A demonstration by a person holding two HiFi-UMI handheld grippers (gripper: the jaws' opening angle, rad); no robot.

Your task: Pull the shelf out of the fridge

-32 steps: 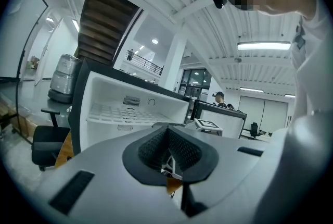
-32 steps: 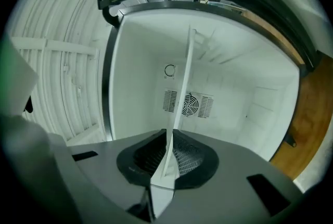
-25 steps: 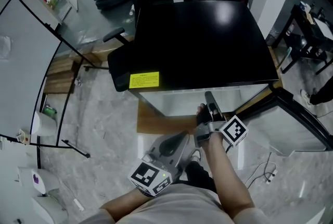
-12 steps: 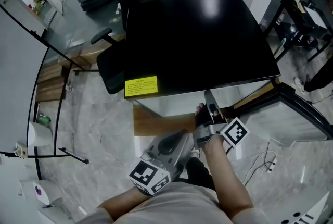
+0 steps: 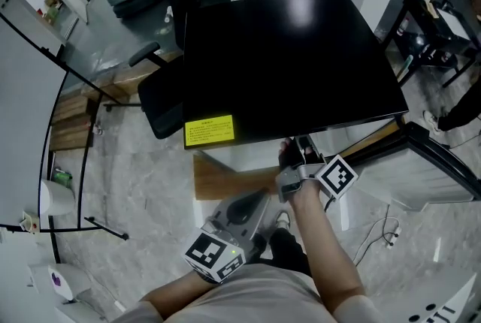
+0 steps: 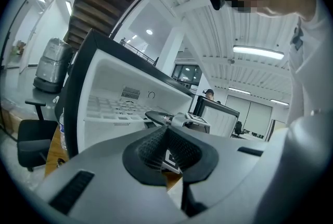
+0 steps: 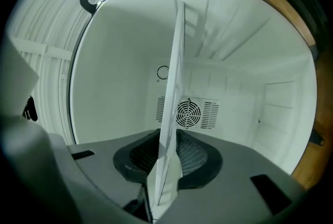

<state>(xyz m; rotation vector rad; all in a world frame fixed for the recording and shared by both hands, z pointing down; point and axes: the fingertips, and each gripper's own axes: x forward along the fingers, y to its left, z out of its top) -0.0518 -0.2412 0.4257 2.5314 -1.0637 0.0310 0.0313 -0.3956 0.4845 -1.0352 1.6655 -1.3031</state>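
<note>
One shelf clamped edge-on by right gripper, long axis running ahead into fridge; forearm stretched forward; left gripper closed, empty.

The right gripper reaches forward on an outstretched forearm, jaws pinching the shelf edge. The left gripper sits behind and left of it, jaws pressed together, empty.

No wording can be read: the print on the yellow label, at seven o'clock on the fridge, is too small.
</note>
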